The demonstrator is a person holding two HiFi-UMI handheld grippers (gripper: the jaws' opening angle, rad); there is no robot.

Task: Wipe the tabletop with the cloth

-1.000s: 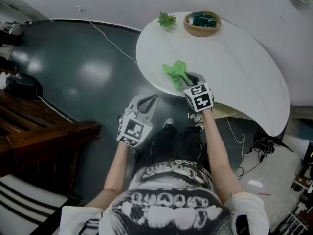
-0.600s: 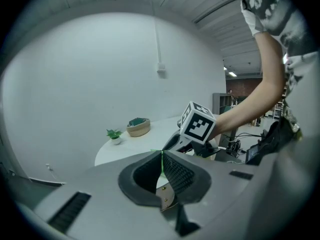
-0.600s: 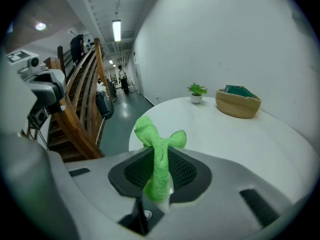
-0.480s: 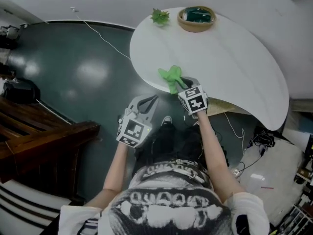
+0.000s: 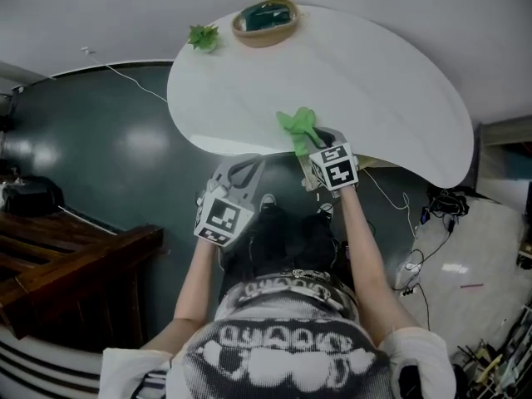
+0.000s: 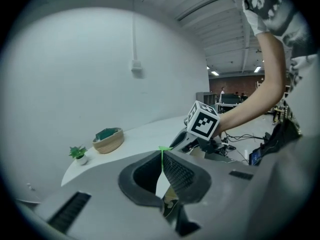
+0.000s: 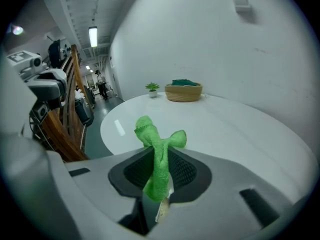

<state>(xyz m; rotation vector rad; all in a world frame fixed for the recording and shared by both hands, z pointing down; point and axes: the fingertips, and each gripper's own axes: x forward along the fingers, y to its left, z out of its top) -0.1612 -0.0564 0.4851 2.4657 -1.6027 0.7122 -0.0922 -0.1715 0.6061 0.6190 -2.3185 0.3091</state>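
Cloth (image 5: 299, 128), green and bunched into a narrow twist, is pinched in the right hand-held gripper (image 5: 321, 140). In the right gripper view the two jaws are shut hard on the cloth (image 7: 159, 165). The fabric runs up through the slot between the ribbed pads (image 7: 186, 172), and two loose lobes stick out past the jaw tips. From the head view the free end of the cloth lies over the near edge of the white table (image 5: 382, 81), with the gripper's marker cube just behind it, off the table's rim. I cannot tell from any view whether the fabric presses on the tabletop or hangs just above it.

The left hand-held gripper (image 5: 247, 165) holds nothing. In the left gripper view its jaws are pressed together along a thin vertical seam, with no object between them (image 6: 161, 167). It is held over the dark floor (image 5: 100, 156), just short of the table's near edge and to the left of the right gripper. The two grippers are near each other but apart. Through the left gripper view the right gripper's cube and the person's forearm show beyond the jaw tips, beside the table (image 6: 145, 133).

At the far side of the table (image 7: 240, 129) stands a woven basket (image 5: 268, 32) with something dark green in it. A small potted plant (image 5: 203, 36) stands just beside it to the left. Both are well apart from the cloth. The basket (image 7: 183, 93) and plant (image 7: 152, 88) also show in the right gripper view, and again in the left gripper view, basket (image 6: 108, 141) and plant (image 6: 78, 153).
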